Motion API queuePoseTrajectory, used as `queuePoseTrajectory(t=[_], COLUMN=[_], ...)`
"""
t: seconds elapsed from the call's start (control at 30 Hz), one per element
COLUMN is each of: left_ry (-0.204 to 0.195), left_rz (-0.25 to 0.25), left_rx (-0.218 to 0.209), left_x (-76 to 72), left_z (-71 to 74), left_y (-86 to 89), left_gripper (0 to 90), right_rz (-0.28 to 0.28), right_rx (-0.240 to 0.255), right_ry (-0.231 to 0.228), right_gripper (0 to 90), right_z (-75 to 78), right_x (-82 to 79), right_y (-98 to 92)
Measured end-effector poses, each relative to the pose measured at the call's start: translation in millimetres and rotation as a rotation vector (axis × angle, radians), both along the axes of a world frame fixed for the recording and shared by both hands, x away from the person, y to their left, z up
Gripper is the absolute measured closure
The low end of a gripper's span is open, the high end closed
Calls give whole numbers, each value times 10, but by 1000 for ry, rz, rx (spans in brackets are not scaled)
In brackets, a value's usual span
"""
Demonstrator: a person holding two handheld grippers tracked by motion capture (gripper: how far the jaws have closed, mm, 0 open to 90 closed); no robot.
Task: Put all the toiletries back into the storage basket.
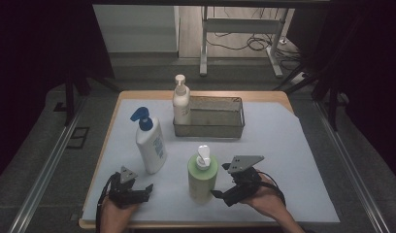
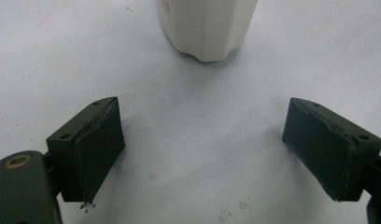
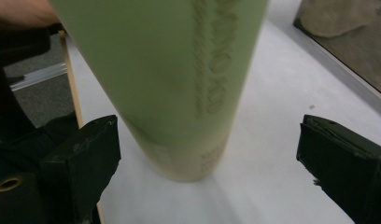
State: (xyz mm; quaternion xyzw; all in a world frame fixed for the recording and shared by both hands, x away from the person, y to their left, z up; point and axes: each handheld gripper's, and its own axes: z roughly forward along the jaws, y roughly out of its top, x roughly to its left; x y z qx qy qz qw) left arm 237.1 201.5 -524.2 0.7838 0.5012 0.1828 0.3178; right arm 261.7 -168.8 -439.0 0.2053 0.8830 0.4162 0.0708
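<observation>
Reaching in from the near edge of the worktop (image 1: 293,145), both hands rest low with their tools pointed inward and forward. The right gripper (image 1: 220,195) lies tilted on its side just beside the green bottle (image 1: 202,177); in the right gripper view its fingers (image 3: 81,161) are spread wide with the green bottle (image 3: 165,79) standing between them, apparently untouched, which looks like the line-up for a grasp. The left gripper (image 1: 146,190) sits flat near the front left corner, fingers (image 2: 93,147) spread wide and empty, aimed at the base of the white bottle with the blue pump (image 1: 150,141), near but apart. Farther back, a metal basket (image 1: 218,127) stands with a small white pump bottle (image 1: 181,103) upright in its left end, probably where the others belong.
</observation>
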Motion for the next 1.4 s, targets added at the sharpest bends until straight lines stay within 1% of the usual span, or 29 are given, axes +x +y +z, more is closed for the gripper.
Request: queuePoseTrajectory(t=[0.2,0.37,0.73,0.87,0.93,1.07,1.13,1.3,1.4], left_ry=[2,1,2,2,2,2,2,2,1], left_rz=[-1,-1,-1,-2,-1,-2,-2,-2,-2], left_rx=[0,0,0,1,1,1,1,1,2], left_x=[0,0,0,0,0,0,0,1,1], left_z=[1,1,1,2,1,2,2,2,2], left_y=[0,1,1,1,1,1,1,2,2], left_gripper=[121,121,121,121,121,121,121,121,121], right_rz=[19,32,48,55,49,45,33,6,-4], right_rx=[9,4,-1,-3,1,4,-2,-6,-14], right_ry=[-11,-20,-23,-36,-41,-41,-47,-38,-44], right_gripper=[63,63,68,78,108,117,121,126,127], right_z=[63,105,124,122,123,125,130,141,148], right_x=[-13,3,26,35,43,49,27,9,7], right_y=[113,189,384,454,475,481,482,472,473])
